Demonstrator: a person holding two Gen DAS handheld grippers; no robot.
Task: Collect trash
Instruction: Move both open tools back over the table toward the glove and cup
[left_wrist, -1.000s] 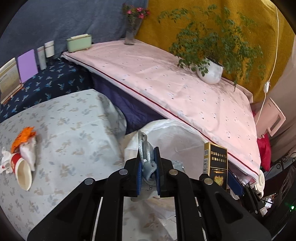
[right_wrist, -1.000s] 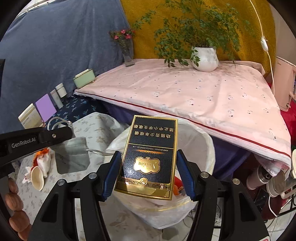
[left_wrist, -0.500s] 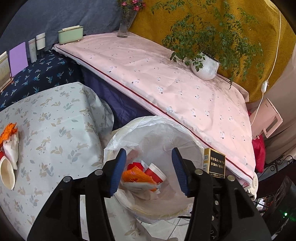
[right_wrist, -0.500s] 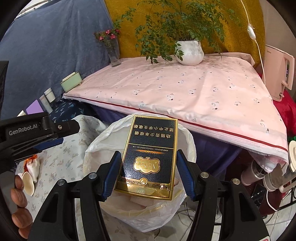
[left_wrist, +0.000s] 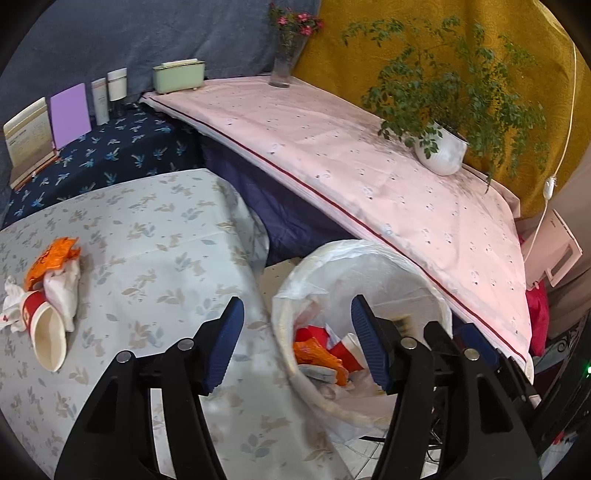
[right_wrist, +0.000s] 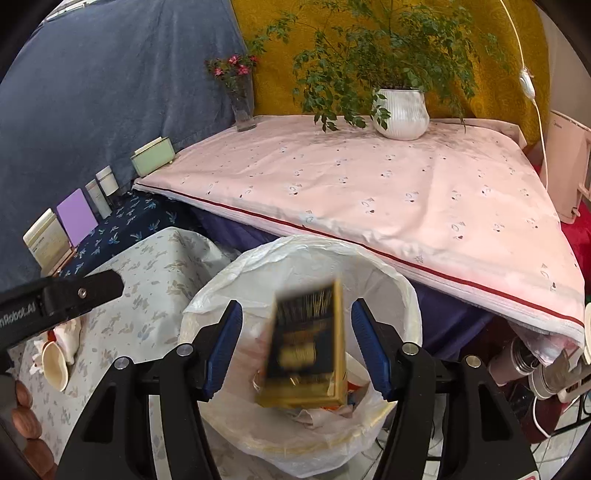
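1. Right claw (right_wrist: 296, 349) is standing spread, pads clear of the box (right_wrist: 306, 347), which is blurring between them while dropping toward the bin (right_wrist: 402, 295) directly below.
2. Left claw (left_wrist: 297, 345), jaws having just been opening, is gaping empty beside the bin (left_wrist: 369, 258), freeing it for the cup (left_wrist: 46, 338) and wrappers (left_wrist: 53, 260) left on the counter (left_wrist: 155, 236).

The black-and-gold rectangular box (right_wrist: 306, 350) at the lower centre of my right wrist view is smeared by blur, so I can't read its lettering, and I can't tell whether it touches either blue pad. Behind it, most of the white-lined round bin (right_wrist: 410, 295) is hidden from me. In my left wrist view, the right finger (left_wrist: 369, 343) covers part of the bin's litter, and the crumpled white tissue (left_wrist: 9, 299) at the left edge is cut off.
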